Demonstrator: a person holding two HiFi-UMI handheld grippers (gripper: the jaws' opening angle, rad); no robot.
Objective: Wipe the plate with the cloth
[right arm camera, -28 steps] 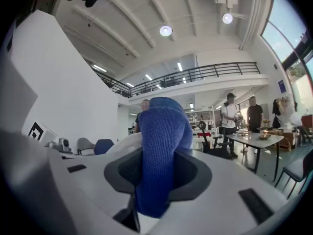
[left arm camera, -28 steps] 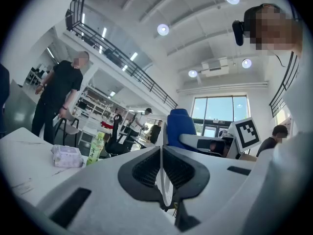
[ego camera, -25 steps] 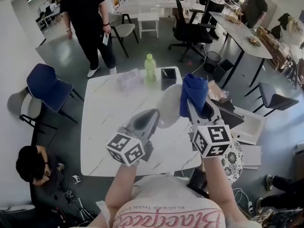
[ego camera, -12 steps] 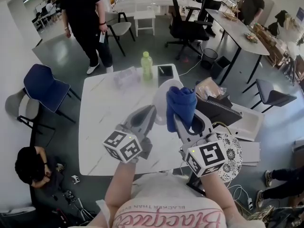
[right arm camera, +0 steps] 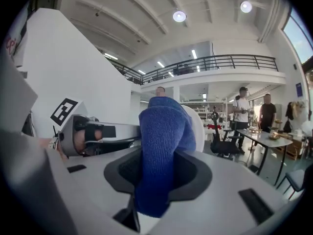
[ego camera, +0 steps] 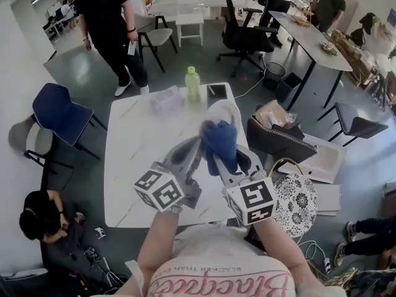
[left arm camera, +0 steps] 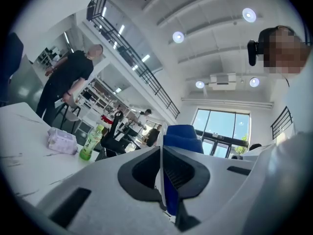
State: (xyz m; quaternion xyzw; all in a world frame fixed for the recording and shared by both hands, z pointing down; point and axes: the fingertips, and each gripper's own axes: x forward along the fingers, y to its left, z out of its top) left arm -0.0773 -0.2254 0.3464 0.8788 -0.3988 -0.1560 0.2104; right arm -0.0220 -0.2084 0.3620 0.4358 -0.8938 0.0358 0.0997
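In the head view my left gripper (ego camera: 197,146) is shut on the rim of a white plate (ego camera: 228,109) and holds it up on edge over the table. My right gripper (ego camera: 224,158) is shut on a blue cloth (ego camera: 218,138), which lies against the plate's face and hides much of it. The left gripper view shows the plate (left arm camera: 159,180) edge-on as a thin white line between the jaws, with the cloth (left arm camera: 183,135) behind it. In the right gripper view the cloth (right arm camera: 164,151) bulges up out of the jaws, the plate (right arm camera: 197,126) is just beyond it, and the left gripper (right arm camera: 93,133) is at the left.
On the white marble table (ego camera: 136,159) at the far edge stand a green bottle (ego camera: 193,85), a tissue pack (ego camera: 166,99) and a black box (ego camera: 218,93). A person (ego camera: 111,30) stands beyond it. A blue chair (ego camera: 59,113) is at the left and a patterned round stool (ego camera: 296,197) at the right.
My right gripper has carried the blue cloth left and down, from beside the plate onto its face. The left gripper has kept its place and rolled the plate slightly.
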